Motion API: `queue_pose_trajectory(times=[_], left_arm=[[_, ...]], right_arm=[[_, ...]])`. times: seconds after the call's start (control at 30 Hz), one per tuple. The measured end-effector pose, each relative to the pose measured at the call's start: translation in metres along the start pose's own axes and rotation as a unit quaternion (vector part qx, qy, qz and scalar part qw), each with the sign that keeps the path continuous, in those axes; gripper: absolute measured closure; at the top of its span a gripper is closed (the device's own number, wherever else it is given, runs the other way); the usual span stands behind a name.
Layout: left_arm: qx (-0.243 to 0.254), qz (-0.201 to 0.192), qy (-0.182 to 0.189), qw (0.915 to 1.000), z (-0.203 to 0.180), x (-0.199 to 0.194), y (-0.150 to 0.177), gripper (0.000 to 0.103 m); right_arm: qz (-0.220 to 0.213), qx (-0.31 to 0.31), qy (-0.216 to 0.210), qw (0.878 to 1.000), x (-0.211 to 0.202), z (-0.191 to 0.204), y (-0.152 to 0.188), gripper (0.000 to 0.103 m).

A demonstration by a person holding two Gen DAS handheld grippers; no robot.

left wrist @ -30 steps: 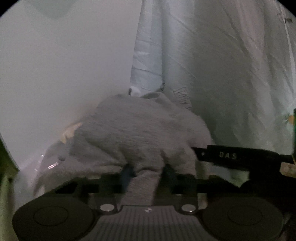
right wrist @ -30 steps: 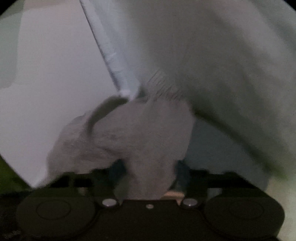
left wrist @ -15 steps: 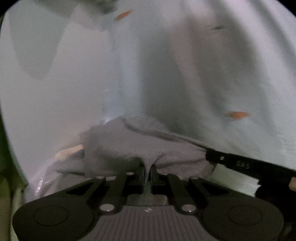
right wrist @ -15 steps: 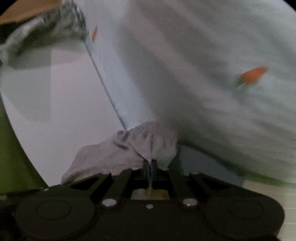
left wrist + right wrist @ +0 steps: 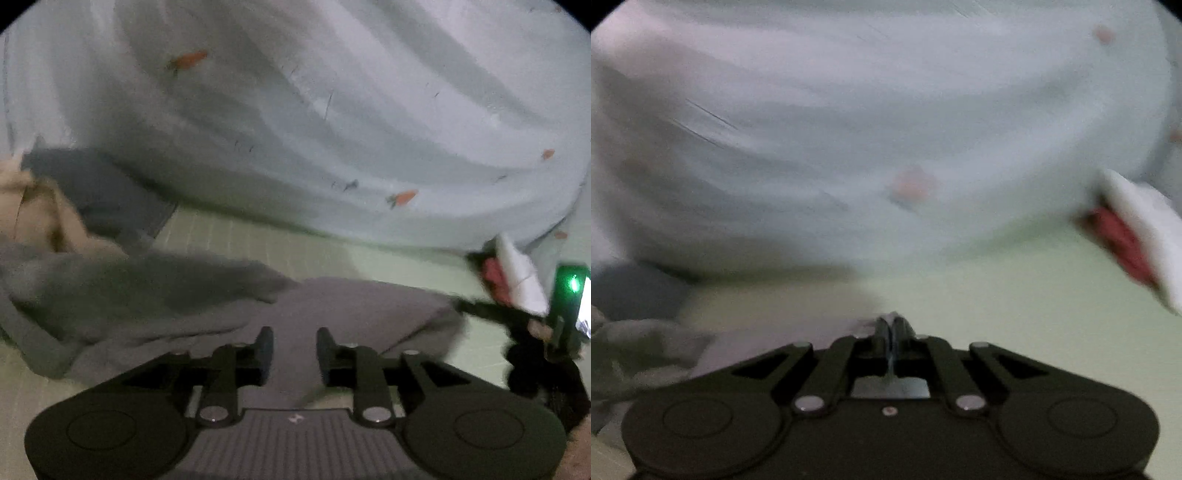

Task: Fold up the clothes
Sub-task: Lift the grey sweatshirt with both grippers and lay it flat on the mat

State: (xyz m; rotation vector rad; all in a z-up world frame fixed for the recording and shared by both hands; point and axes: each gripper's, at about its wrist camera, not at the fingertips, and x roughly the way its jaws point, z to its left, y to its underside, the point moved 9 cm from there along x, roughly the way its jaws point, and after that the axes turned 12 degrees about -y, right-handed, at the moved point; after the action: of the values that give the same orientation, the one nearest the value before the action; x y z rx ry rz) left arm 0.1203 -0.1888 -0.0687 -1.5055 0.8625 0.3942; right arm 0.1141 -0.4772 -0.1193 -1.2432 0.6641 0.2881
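Observation:
A grey garment (image 5: 332, 314) lies spread on the pale green surface (image 5: 280, 247), its bunched part to the left. My left gripper (image 5: 294, 347) hovers over its near edge with the jaws opening. Cloth shows in the gap, but the pads do not press on it. In the left wrist view my right gripper (image 5: 461, 304) reaches the garment's right corner. In the blurred right wrist view my right gripper (image 5: 890, 326) is shut, with a thin edge of the grey garment (image 5: 768, 343) running into its tips.
A pale blue sheet (image 5: 332, 129) with small orange prints hangs across the back. Beige cloth (image 5: 33, 218) and dark grey cloth (image 5: 103, 195) lie at the left. A red and white item (image 5: 513, 273) lies at the right, also the red and white item (image 5: 1130, 236).
Both grippers swept sideways with the grey garment from beside the white wall to over the green surface. The garment now lies flat. The left jaws, shut half a second ago, have parted.

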Motion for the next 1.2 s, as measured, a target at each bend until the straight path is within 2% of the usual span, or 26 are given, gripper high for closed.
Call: queue_pose_trajectory(times=[0.03,0.07,0.1,0.13,0.2,0.27,0.33,0.37,0.47,0.53,0.67,0.77,0.87,0.9,0.93,0.97,1.0,1.07,1.13,1.2], left_arm=[[-0.007,0.009,-0.013,0.9998,-0.001,0.002,0.007,0.069],[-0.017,0.014,-0.029,0.9993,0.000,0.004,0.012,0.061],[-0.028,0.020,-0.046,0.9984,0.002,0.005,0.016,0.057],[-0.040,0.024,-0.066,0.9967,0.007,0.007,0.020,0.049],[-0.063,0.035,-0.103,0.9921,0.019,0.008,0.027,0.047],[-0.082,0.051,-0.137,0.9859,0.031,0.015,0.030,0.044],[-0.100,0.068,-0.171,0.9777,0.044,0.018,0.037,0.037],[-0.108,0.075,-0.184,0.9742,0.051,0.020,0.040,0.032],[-0.134,0.098,-0.215,0.9625,0.071,0.030,0.051,0.030],[-0.154,0.117,-0.234,0.9527,0.088,0.038,0.057,0.029],[-0.192,0.161,-0.251,0.9350,0.121,0.069,0.066,0.029],[-0.217,0.177,-0.241,0.9292,0.133,0.092,0.064,0.029],[-0.227,0.183,-0.228,0.9289,0.133,0.110,0.056,0.029],[-0.230,0.185,-0.224,0.9289,0.134,0.116,0.054,0.029],[-0.224,0.184,-0.221,0.9312,0.133,0.120,0.052,0.029],[-0.219,0.182,-0.218,0.9334,0.132,0.125,0.049,0.036],[-0.215,0.181,-0.214,0.9356,0.131,0.130,0.047,0.046],[-0.219,0.180,-0.196,0.9388,0.132,0.137,0.043,0.101],[-0.228,0.176,-0.198,0.9369,0.135,0.141,0.038,0.103],[-0.222,0.158,-0.201,0.9409,0.136,0.139,0.027,0.103]], right_arm=[[0.017,0.006,0.018,1.000,-0.001,-0.020,0.010,0.097],[0.032,0.012,0.032,0.999,-0.004,-0.037,0.019,0.095],[0.037,0.014,0.034,0.999,-0.007,-0.045,0.024,0.090],[0.039,0.011,0.026,0.999,-0.010,-0.048,0.026,0.078],[0.041,0.007,0.010,0.999,-0.007,-0.041,0.024,0.057],[0.046,0.006,-0.011,0.999,-0.001,-0.033,0.017,0.048],[0.060,0.010,-0.035,0.998,0.006,-0.028,0.018,0.029],[0.064,0.014,-0.047,0.997,0.008,-0.025,0.020,0.027],[0.078,0.032,-0.081,0.993,0.027,-0.014,0.018,0.022],[0.087,0.050,-0.087,0.991,0.043,-0.009,0.012,0.020],[0.104,0.051,-0.085,0.990,0.082,0.003,0.004,0.015],[0.129,0.047,-0.096,0.986,0.113,0.015,0.003,0.015],[0.164,0.051,-0.116,0.978,0.138,0.028,0.004,0.018],[0.175,0.050,-0.123,0.976,0.144,0.032,0.005,0.027],[0.181,0.045,-0.130,0.974,0.149,0.035,0.005,0.049],[0.183,0.039,-0.139,0.972,0.153,0.039,0.005,0.066],[0.183,0.033,-0.146,0.972,0.156,0.042,0.004,0.098],[0.161,0.022,-0.145,0.976,0.158,0.043,-0.006,0.102],[0.128,0.012,-0.141,0.982,0.156,0.041,-0.023,0.102],[0.086,0.012,-0.130,0.988,0.149,0.033,-0.049,0.103]])
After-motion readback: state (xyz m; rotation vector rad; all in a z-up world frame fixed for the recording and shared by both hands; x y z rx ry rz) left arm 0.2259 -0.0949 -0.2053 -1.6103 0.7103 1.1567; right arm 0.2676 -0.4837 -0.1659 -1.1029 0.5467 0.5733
